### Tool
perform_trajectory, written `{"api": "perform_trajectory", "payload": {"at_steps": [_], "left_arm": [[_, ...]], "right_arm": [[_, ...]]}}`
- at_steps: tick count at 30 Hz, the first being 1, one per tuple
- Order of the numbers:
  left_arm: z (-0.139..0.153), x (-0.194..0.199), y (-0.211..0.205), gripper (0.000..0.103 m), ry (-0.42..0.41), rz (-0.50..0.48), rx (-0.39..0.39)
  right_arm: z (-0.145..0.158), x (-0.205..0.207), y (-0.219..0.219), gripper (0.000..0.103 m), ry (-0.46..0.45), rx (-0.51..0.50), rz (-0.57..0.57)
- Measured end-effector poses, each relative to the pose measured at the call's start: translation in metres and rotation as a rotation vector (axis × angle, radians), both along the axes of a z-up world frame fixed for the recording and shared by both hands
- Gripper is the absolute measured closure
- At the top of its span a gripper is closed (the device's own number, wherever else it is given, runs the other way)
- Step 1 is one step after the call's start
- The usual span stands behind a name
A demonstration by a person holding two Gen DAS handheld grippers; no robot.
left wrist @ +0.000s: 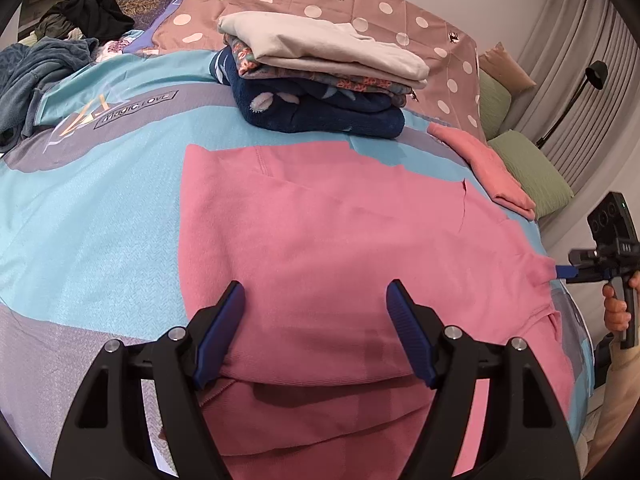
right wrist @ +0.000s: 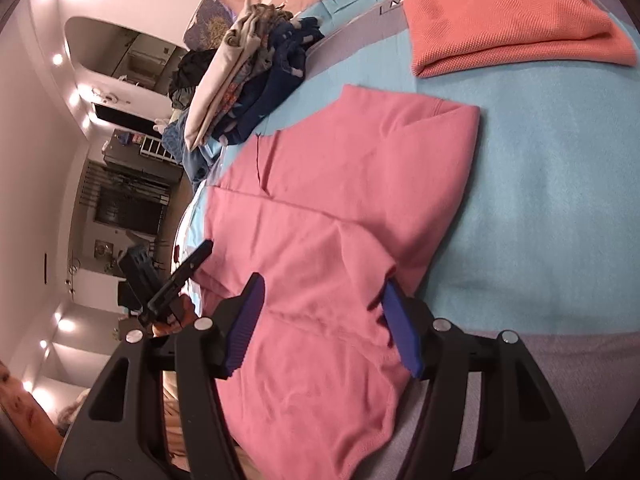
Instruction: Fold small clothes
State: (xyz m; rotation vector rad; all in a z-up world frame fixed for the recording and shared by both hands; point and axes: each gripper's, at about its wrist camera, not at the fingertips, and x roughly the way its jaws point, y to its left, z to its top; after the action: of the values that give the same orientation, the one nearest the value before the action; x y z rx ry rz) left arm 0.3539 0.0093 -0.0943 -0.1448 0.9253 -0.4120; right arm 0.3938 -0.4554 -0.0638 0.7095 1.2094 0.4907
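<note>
Pink garment lies flat on the bed cover so I can fold it. My left gripper stands apart over its hem; my right gripper straddles a raised fold, pads not yet pinching.

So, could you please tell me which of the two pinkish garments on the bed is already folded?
The smaller salmon-orange garment, a compact folded rectangle beside the pile of folded clothes. The big pink garment still lies spread out.
</note>
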Motion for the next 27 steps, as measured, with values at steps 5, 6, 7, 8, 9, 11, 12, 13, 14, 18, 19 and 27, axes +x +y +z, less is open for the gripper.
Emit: {"api": "perform_trajectory", "payload": {"at_steps": [5,6,7,8,9,11,12,13,14,18,19,27], "left_arm": [[0.0,-0.001,0.0,0.029,-0.003,-0.002,0.005],[0.0,-0.001,0.0,0.029,-0.003,-0.003,0.004],[-0.001,-0.001,0.0,0.029,-0.003,-0.003,0.002],[-0.001,-0.001,0.0,0.029,-0.003,-0.003,0.0],[-0.001,-0.001,0.001,0.029,-0.003,-0.003,-0.002],[-0.001,-0.002,0.001,0.029,-0.004,-0.003,-0.004],[-0.001,-0.002,0.001,0.029,-0.006,-0.002,-0.005],[-0.001,-0.002,0.001,0.029,-0.007,-0.002,-0.005],[-0.001,-0.002,0.001,0.029,-0.008,-0.002,-0.005],[0.0,-0.002,0.001,0.029,-0.009,-0.002,-0.009],[0.0,-0.002,0.001,0.029,-0.009,-0.001,-0.01],[0.002,-0.005,0.001,0.029,-0.015,-0.003,0.007]], "right_arm": [[-0.01,0.027,0.004,0.072,0.017,0.029,-0.021],[-0.01,0.03,0.006,0.081,0.012,0.012,-0.024],[-0.008,0.031,0.008,0.09,0.002,-0.003,-0.019],[-0.007,0.032,0.011,0.096,-0.006,-0.012,-0.011],[-0.004,0.031,0.013,0.1,-0.018,-0.025,-0.004],[0.005,0.025,0.016,0.101,-0.065,-0.075,0.0],[0.01,0.021,0.016,0.101,-0.091,-0.087,-0.002],[0.016,0.017,0.013,0.101,-0.12,-0.089,-0.008],[0.019,0.015,0.011,0.101,-0.135,-0.093,-0.013],[0.017,0.013,0.0,0.101,-0.131,-0.146,-0.031],[0.012,0.016,-0.001,0.101,-0.119,-0.158,-0.031],[-0.018,0.023,0.016,0.094,-0.064,-0.35,-0.011]]}}
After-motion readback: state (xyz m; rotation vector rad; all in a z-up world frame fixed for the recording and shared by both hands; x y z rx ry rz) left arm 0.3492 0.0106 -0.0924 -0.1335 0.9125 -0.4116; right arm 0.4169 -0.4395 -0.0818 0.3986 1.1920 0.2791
